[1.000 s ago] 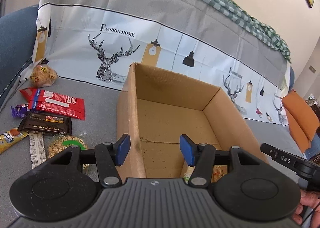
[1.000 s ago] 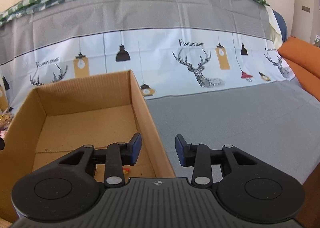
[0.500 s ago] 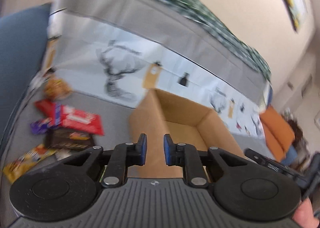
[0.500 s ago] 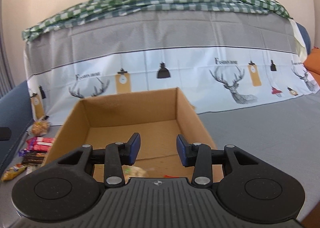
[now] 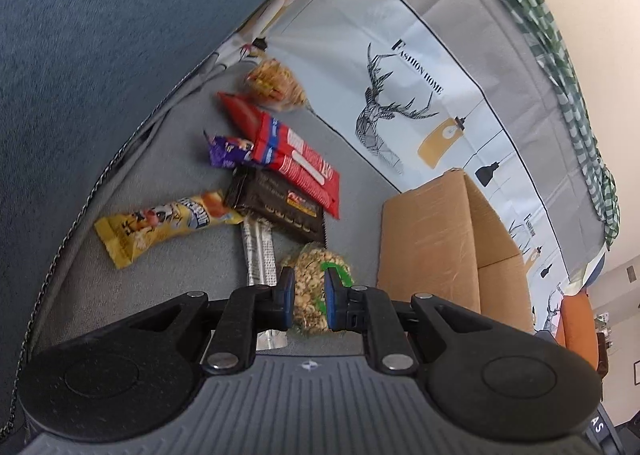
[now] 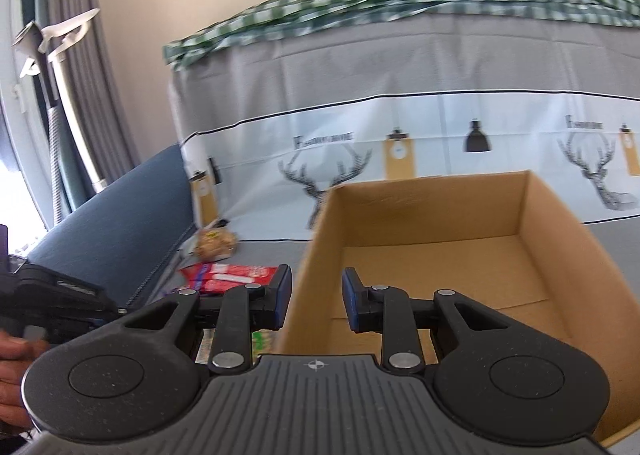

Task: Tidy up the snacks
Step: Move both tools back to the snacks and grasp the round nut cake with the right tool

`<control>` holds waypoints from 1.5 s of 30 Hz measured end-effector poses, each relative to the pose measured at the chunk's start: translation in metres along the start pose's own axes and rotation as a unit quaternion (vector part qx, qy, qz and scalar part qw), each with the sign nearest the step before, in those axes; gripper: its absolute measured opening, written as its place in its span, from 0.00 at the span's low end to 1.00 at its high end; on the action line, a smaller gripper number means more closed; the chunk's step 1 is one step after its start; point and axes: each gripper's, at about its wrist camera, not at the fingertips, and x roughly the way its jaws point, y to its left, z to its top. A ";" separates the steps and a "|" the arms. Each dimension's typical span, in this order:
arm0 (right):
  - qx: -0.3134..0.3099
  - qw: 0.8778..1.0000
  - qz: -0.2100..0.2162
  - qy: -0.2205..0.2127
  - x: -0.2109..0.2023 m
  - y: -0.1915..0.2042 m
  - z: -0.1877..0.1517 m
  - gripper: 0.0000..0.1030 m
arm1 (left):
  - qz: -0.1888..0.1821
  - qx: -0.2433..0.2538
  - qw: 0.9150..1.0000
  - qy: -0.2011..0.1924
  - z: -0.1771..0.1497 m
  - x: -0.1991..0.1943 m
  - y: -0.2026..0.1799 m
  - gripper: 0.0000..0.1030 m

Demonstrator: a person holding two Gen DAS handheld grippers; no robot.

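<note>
My left fingers [image 5: 306, 297], narrowly parted and empty, frame the nut bag [image 5: 320, 287]; right fingers [image 6: 316, 301] wait open at the box [image 6: 460, 255].

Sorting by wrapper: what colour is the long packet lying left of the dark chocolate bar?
Yellow, with cartoon print: the long packet, clearest in the left wrist view.

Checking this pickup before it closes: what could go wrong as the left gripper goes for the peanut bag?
The left gripper has a narrow gap over the peanut bag, so it may only pinch loose film and slip. The silver packet lies right beside it and could get caught too.
</note>
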 end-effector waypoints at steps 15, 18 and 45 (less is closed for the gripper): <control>-0.086 0.995 0.044 0.038 0.046 0.100 -0.028 0.29 | 0.008 0.005 1.000 0.010 0.004 0.005 0.014 0.15; -0.114 0.992 0.018 0.045 0.059 0.116 -0.038 0.38 | 0.008 0.002 1.000 0.012 0.006 0.006 0.017 0.15; -0.104 0.982 -0.055 0.147 0.180 0.105 -0.082 0.85 | 0.032 -0.015 0.997 0.071 0.018 0.068 0.028 0.27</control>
